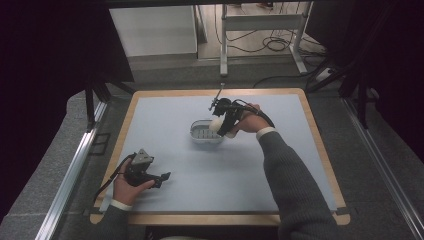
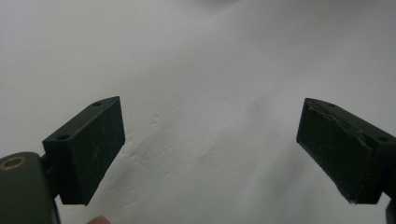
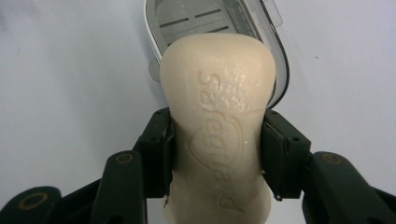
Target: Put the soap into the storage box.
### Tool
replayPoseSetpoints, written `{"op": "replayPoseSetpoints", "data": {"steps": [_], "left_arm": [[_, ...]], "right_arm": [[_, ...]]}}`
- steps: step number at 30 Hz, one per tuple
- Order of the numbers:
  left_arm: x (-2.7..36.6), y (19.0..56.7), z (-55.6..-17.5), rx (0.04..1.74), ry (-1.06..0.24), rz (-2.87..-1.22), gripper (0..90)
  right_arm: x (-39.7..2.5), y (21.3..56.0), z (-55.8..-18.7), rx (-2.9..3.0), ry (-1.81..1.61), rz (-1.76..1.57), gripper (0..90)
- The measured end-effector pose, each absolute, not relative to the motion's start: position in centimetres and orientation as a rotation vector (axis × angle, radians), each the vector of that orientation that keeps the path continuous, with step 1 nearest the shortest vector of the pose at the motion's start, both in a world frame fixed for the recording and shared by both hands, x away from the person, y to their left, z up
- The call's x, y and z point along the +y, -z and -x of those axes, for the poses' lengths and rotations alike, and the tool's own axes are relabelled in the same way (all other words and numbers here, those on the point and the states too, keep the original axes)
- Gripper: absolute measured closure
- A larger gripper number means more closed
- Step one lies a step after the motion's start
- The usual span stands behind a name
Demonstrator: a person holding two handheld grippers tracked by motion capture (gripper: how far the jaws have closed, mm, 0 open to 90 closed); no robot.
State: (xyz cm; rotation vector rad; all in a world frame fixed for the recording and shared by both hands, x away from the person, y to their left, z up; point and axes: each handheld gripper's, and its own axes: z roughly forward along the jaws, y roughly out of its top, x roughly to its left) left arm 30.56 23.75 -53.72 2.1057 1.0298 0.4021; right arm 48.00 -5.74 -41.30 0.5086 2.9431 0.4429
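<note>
1. Our right gripper (image 3: 217, 154) clamps the bar of soap (image 3: 218, 116) at its waist, just above the soap dish (image 3: 156, 28).
2. We judge this the placing step: lower the soap flat into the dish, then open up.
3. Our left gripper (image 2: 210, 154) rests wide open and empty on the table (image 1: 280, 165).
</note>
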Motion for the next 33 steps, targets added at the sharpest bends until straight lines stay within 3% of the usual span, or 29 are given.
{"op": "replayPoseSetpoints", "data": {"steps": [33], "left_arm": [[23.6, 53.8, -31.1, 1.015, -0.39, -2.118, 8.3]], "right_arm": [[-1.9, 43.2, -50.6, 2.955, -0.436, -0.345, 49.6]]}}
